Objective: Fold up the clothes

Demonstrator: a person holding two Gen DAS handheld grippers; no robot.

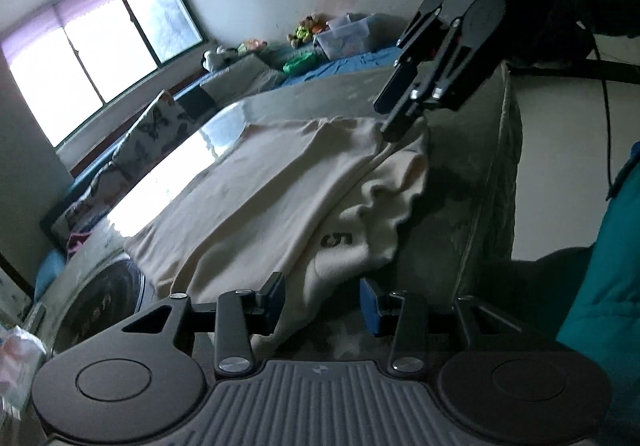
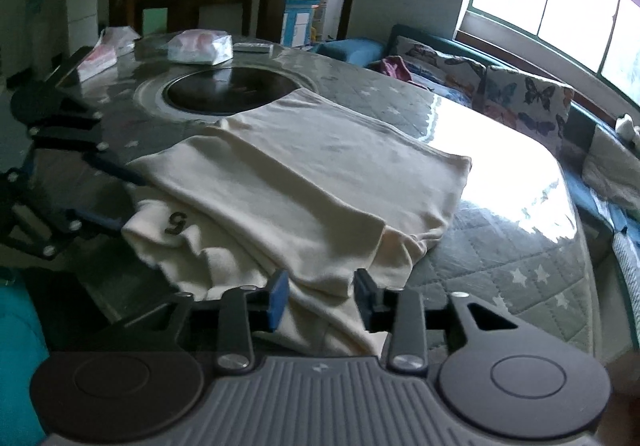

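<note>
A cream shirt (image 1: pixel 260 198) (image 2: pixel 320 174) with a dark "5" mark (image 2: pixel 175 224) lies partly folded on the glass-topped table (image 2: pixel 500 246), one layer turned over another. My left gripper (image 1: pixel 323 302) stands open at the shirt's near edge by the "5", and rumpled cloth lies between its blue pads (image 1: pixel 276 298). In the right wrist view the left gripper (image 2: pixel 130 202) shows at the shirt's left side. My right gripper (image 2: pixel 320 300) is open over another edge, with a fold of cloth running between its fingers. The left wrist view has the right gripper (image 1: pixel 387 120) at the shirt's far corner.
A dark round disc (image 2: pixel 228 86) is set in the table beyond the shirt, with tissue packs (image 2: pixel 200 46) behind it. A sofa with butterfly cushions (image 2: pixel 520 98) runs along the window side. A person's teal sleeve (image 1: pixel 612 286) is at the right.
</note>
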